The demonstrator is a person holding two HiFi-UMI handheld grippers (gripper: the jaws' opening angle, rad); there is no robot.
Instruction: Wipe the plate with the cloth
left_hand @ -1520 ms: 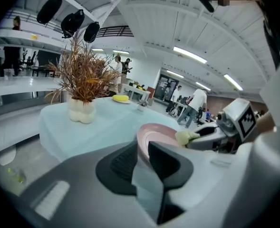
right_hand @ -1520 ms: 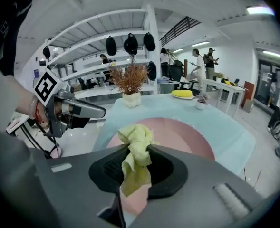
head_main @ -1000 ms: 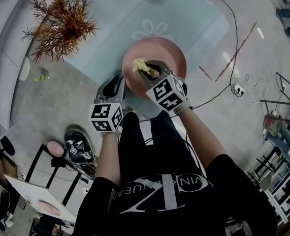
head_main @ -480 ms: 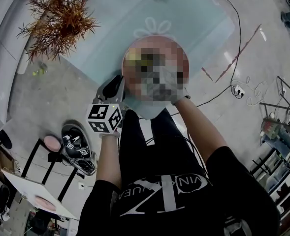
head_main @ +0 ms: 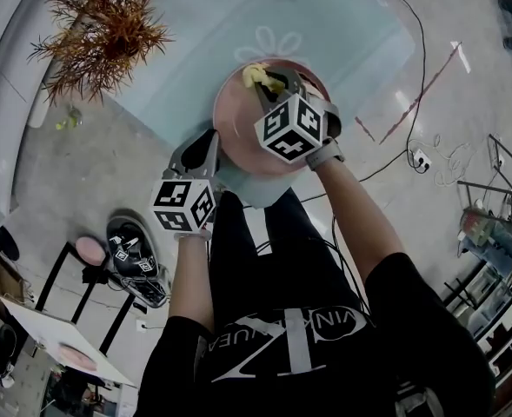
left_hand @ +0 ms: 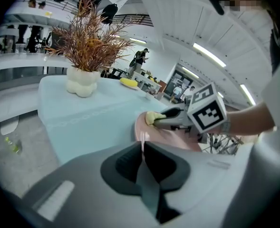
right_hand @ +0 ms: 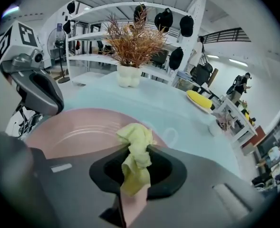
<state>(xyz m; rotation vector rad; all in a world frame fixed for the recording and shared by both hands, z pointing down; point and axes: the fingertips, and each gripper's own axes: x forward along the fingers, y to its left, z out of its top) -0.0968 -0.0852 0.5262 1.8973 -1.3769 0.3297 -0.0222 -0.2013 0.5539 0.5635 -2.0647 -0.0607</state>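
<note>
A round pink plate [head_main: 238, 124] lies tilted at the near corner of a pale blue table [head_main: 238, 24]. My left gripper [head_main: 210, 144] is shut on the plate's near-left rim; in the left gripper view the jaws [left_hand: 142, 148] clamp the thin pink edge [left_hand: 141, 137]. My right gripper [head_main: 269, 83] is shut on a crumpled yellow cloth [head_main: 255, 76], which presses on the plate's far part. In the right gripper view the cloth [right_hand: 136, 146] bulges out between the jaws over the plate [right_hand: 78, 132]. The left gripper [right_hand: 35, 91] shows at that view's left.
A dried orange plant [head_main: 103, 29] in a white vase [left_hand: 82, 82] stands at the table's far left. A yellow dish [right_hand: 201, 100] lies further back on the table. A black cable [head_main: 412, 59] runs over the floor at the right. A spare gripper [head_main: 138, 263] rests low at the left.
My right gripper has carried the cloth across the plate, from its left-middle to its far part. The left gripper has kept its hold on the rim.
</note>
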